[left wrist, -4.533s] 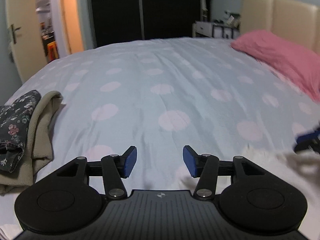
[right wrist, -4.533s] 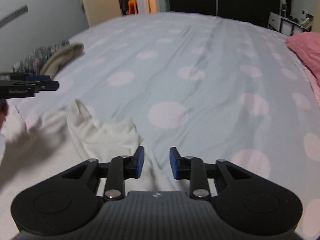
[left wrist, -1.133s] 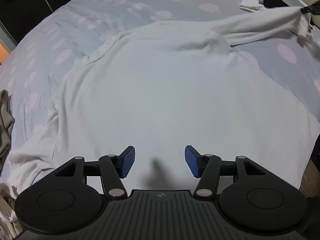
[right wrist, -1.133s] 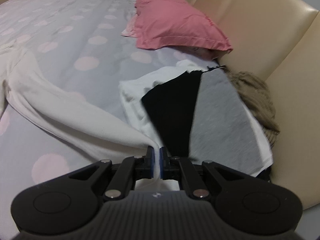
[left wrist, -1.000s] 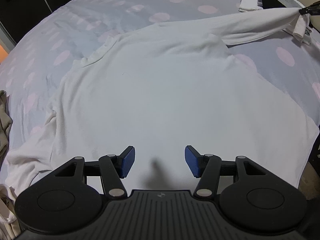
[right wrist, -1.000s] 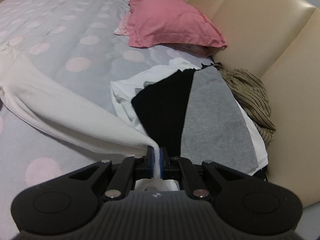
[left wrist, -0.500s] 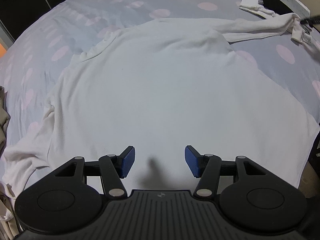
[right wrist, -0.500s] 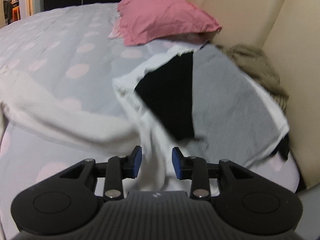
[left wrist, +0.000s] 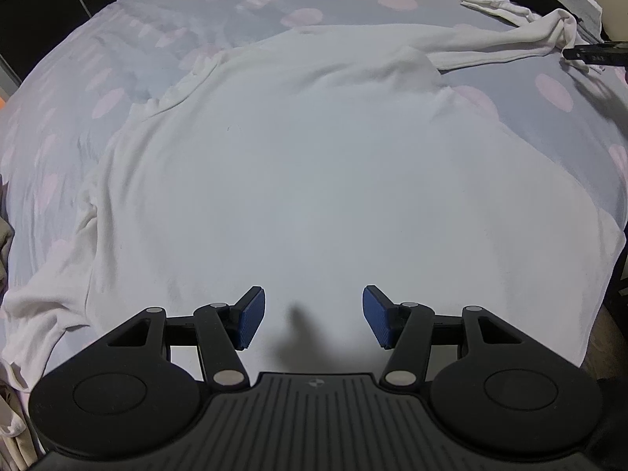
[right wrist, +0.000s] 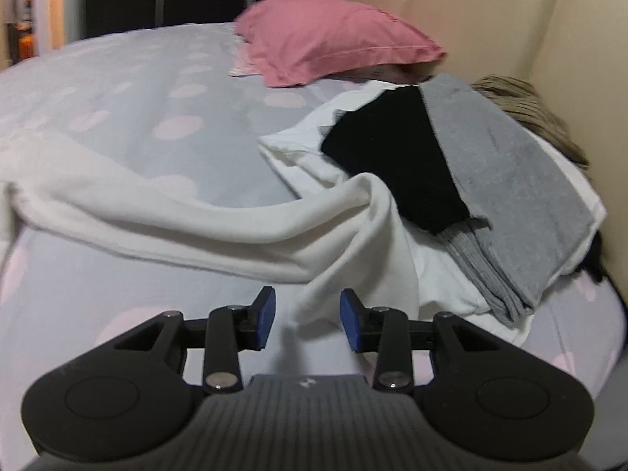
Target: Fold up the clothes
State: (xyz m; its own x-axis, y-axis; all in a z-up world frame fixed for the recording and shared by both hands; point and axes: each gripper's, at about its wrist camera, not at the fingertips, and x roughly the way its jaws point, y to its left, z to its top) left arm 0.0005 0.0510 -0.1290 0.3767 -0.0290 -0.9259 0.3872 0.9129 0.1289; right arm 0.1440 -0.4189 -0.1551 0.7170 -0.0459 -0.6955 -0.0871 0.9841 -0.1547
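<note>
A white long-sleeved top (left wrist: 314, 180) lies spread flat on the polka-dot bed. My left gripper (left wrist: 313, 320) hovers open above its lower hem, empty. One sleeve (left wrist: 486, 45) stretches toward the upper right, where the tip of my right gripper (left wrist: 594, 54) shows. In the right wrist view that sleeve (right wrist: 188, 212) lies slack across the bed, its cuff end (right wrist: 353, 274) draped just ahead of my open right gripper (right wrist: 307, 320), which holds nothing. The other sleeve (left wrist: 35, 306) trails off at the left edge.
A stack of folded clothes, black (right wrist: 396, 157), grey (right wrist: 506, 184) and white, sits by the cream headboard (right wrist: 510, 19). A pink pillow (right wrist: 333, 43) lies behind it. A brown knit garment (right wrist: 526, 106) rests against the headboard. Beige fabric (left wrist: 6, 235) lies at the bed's left edge.
My right gripper was shut on the sleeve's cuff and pulling it taut; it has opened and the sleeve has dropped slack onto the bed. The left gripper has stayed open over the hem.
</note>
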